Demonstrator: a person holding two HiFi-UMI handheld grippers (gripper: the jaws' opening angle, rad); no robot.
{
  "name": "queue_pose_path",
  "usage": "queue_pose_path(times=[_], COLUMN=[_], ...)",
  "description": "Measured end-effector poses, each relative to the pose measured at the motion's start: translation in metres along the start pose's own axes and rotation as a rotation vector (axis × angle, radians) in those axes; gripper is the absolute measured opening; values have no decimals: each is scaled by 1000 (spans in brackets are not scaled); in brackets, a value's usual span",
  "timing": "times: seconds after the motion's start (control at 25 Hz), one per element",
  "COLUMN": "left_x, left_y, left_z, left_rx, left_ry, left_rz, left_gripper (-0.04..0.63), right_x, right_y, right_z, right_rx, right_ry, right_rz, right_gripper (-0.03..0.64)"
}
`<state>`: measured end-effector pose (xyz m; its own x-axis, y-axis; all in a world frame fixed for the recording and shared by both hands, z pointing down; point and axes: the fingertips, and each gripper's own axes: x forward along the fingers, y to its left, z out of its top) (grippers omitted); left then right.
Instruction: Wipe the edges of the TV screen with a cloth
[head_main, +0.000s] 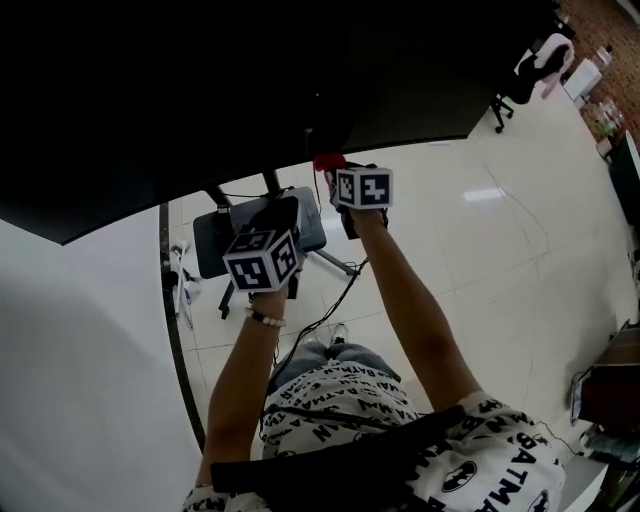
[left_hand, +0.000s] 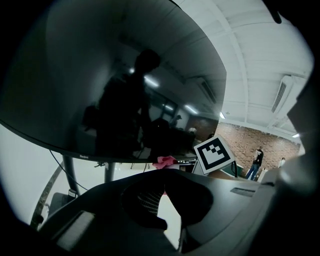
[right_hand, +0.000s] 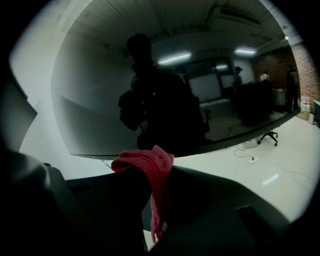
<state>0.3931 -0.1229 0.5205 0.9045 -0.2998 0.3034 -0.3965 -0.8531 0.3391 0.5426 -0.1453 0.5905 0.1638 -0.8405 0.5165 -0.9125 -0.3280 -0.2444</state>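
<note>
The big black TV screen (head_main: 250, 90) fills the top of the head view, and its bottom edge runs just beyond both grippers. My right gripper (head_main: 336, 172) is shut on a red cloth (head_main: 328, 161), which it holds up at that bottom edge. In the right gripper view the cloth (right_hand: 148, 163) bunches over the closed jaws (right_hand: 155, 176) just below the screen (right_hand: 165, 85). My left gripper (head_main: 280, 212) hangs lower and to the left, under the screen, shut with nothing in it. In the left gripper view its tips (left_hand: 165, 175) meet, with the cloth (left_hand: 164, 161) beyond them.
The TV stand's legs and base plate (head_main: 210, 240) sit on the pale floor below the left gripper, with a cable (head_main: 335, 305) trailing off. An office chair (head_main: 535, 65) stands far right. A person (left_hand: 257, 160) stands by the brick wall.
</note>
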Motion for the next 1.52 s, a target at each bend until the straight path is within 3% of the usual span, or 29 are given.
queue_pose_path(times=[0.28, 1.04, 1.52], left_x=[29, 142, 186], left_y=[-49, -178, -238], left_z=[-14, -27, -40], left_rx=[8, -36, -19], left_ry=[41, 3, 29], left_rz=[-68, -17, -38], left_gripper=[-2, -2, -2], right_x=[-24, -86, -113], right_y=[-52, -244, -318], right_z=[5, 27, 36], right_rx=[32, 26, 14], right_ry=[-11, -29, -48], right_rz=[-39, -14, -53], right_gripper=[75, 75, 75])
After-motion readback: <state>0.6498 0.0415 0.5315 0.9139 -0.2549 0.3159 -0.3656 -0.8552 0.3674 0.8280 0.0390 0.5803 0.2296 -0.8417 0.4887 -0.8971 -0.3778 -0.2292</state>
